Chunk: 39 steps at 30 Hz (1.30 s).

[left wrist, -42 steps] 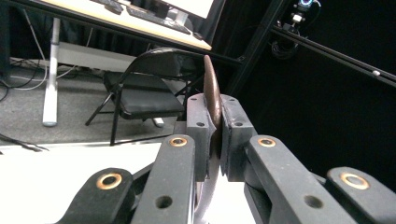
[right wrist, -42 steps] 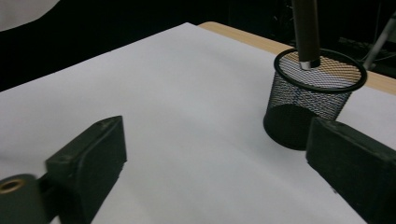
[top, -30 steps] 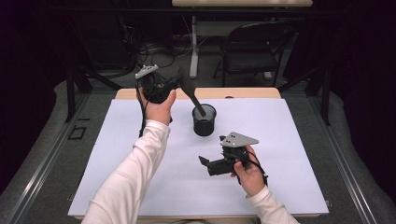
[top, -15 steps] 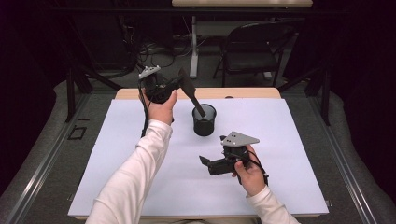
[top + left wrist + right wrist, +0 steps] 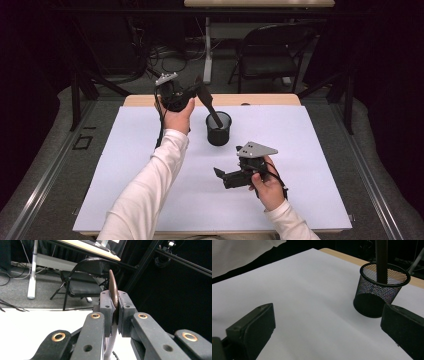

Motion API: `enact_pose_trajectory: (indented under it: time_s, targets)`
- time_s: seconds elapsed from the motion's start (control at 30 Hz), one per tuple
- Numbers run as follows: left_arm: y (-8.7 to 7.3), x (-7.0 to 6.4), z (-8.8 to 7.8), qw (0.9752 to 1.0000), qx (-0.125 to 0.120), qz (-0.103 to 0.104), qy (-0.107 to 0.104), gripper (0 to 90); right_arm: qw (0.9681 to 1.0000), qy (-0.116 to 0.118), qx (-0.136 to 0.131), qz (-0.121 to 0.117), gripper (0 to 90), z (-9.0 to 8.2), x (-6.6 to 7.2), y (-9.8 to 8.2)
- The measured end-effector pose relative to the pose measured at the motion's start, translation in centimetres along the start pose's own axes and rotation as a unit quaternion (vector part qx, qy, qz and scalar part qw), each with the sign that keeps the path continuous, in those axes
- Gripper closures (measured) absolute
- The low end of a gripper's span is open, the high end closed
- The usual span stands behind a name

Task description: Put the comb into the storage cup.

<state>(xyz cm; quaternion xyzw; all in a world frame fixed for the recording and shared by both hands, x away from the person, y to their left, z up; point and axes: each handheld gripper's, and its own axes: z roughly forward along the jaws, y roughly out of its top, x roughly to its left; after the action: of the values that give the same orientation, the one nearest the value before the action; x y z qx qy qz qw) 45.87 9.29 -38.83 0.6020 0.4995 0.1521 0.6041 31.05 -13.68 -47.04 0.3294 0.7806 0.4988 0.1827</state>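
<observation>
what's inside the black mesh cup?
Inside the black wire-mesh cup stands the lower end of a dark flat-bladed utensil, whose top is clamped in the left gripper. Its tip and the cup's floor are hidden by the dark base; nothing else shows through the mesh.

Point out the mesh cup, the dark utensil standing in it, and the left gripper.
mesh cup [image 5: 374, 293]: right gripper view, its mesh wall.
dark utensil [image 5: 214, 114]: high view, its handle above the rim.
left gripper [image 5: 114, 312]: left gripper view, between the pads.
</observation>
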Motion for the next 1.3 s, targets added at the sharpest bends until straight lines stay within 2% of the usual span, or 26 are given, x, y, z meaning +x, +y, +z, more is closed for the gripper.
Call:
enact_pose_trajectory:
  time_s: [0.17,0.27,0.3,0.43,0.5,1.0,1.3]
  targets:
    - [-0.4,0.1,0.6,1.0,0.005,-0.001,0.002,84.7,1.0,-0.001,0.002,0.0,0.0,-0.1,0.0,-0.1]
    - [-0.8,0.2,0.9,0.9999,0.005,-0.012,0.002,84.7,1.0,-0.002,0.0,0.001,0.0,-0.3,-0.1,-0.1]
    - [-0.9,0.4,1.0,0.9999,0.01,-0.008,0.004,84.7,1.0,-0.002,-0.001,0.002,0.0,-0.3,-0.1,-0.1]
    - [-1.3,0.5,1.3,0.9997,0.015,-0.017,0.004,84.7,1.0,-0.003,0.001,0.004,0.0,-0.4,-0.1,-0.2]
    - [-1.4,0.6,1.4,0.9997,0.018,-0.012,0.006,84.7,1.0,-0.002,0.001,0.006,0.0,-0.4,-0.1,-0.2]
    - [-2.4,0.6,2.1,0.9993,0.032,-0.015,0.009,84.6,1.0,0.0,0.003,0.005,0.0,-0.3,-0.1,-0.2]
    - [-2.8,0.4,2.4,0.999,0.044,-0.007,0.008,84.6,1.0,0.002,0.004,0.005,0.0,-0.3,-0.1,-0.2]
